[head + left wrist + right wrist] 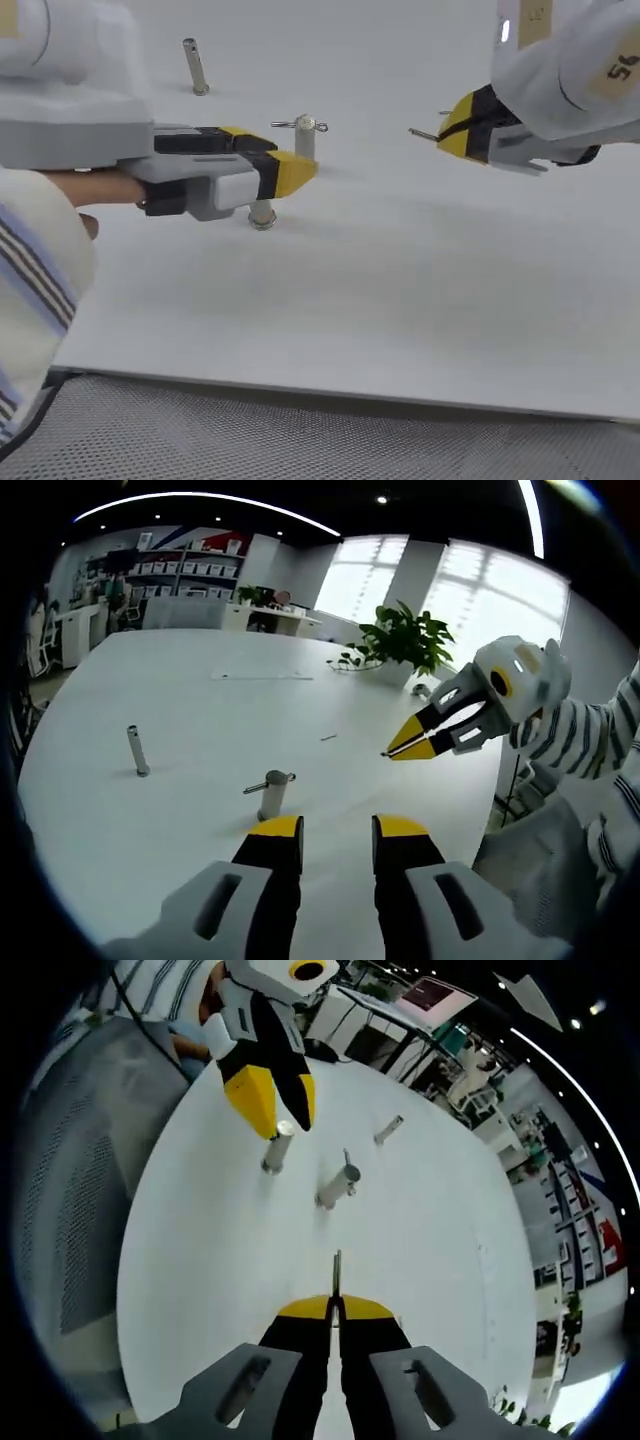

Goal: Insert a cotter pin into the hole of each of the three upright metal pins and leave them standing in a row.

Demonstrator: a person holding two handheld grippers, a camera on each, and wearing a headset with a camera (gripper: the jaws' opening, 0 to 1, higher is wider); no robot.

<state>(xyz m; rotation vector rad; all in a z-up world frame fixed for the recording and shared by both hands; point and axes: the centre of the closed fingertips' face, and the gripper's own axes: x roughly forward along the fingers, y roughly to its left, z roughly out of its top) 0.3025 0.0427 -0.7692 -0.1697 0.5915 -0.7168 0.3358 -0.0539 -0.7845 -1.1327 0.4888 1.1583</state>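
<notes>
**White table** (400, 300): the work surface. A grey mesh surface borders its near edge at 6 o'clock in the head view.

**Far metal pin** (195, 66): upright, at 11 o'clock in the head view, well apart from the other two.

**Middle metal pin** (305, 142): upright, just above centre in the head view. A fitted cotter pin (300, 124) passes crosswise through its top, with the looped end toward 3 o'clock.

**Near metal pin** (262, 215): upright. In the head view its base shows under the left gripper and its upper part is hidden. In the right gripper view its top stands at that gripper's fingertips, and I cannot tell whether they touch.

**Left gripper** (337, 842): the jaws are parted by a moderate gap, and nothing lies between them in its own view. It reaches in from 9 o'clock in the head view. The middle metal pin is just ahead at 11 o'clock in the left gripper view.

**Right gripper** (337, 1312): the jaws are closed tight on a held cotter pin (337, 1278), which sticks straight out toward 12 o'clock in its own view. In the head view it sits at 2 o'clock, clear of the table. The pin's tip is aimed toward 9 o'clock at the middle metal pin, apart from it.

**Striped sleeve** (30, 290): at 8 o'clock in the head view.

**Potted plant** (400, 640): beyond the table's far edge in the left gripper view.
</notes>
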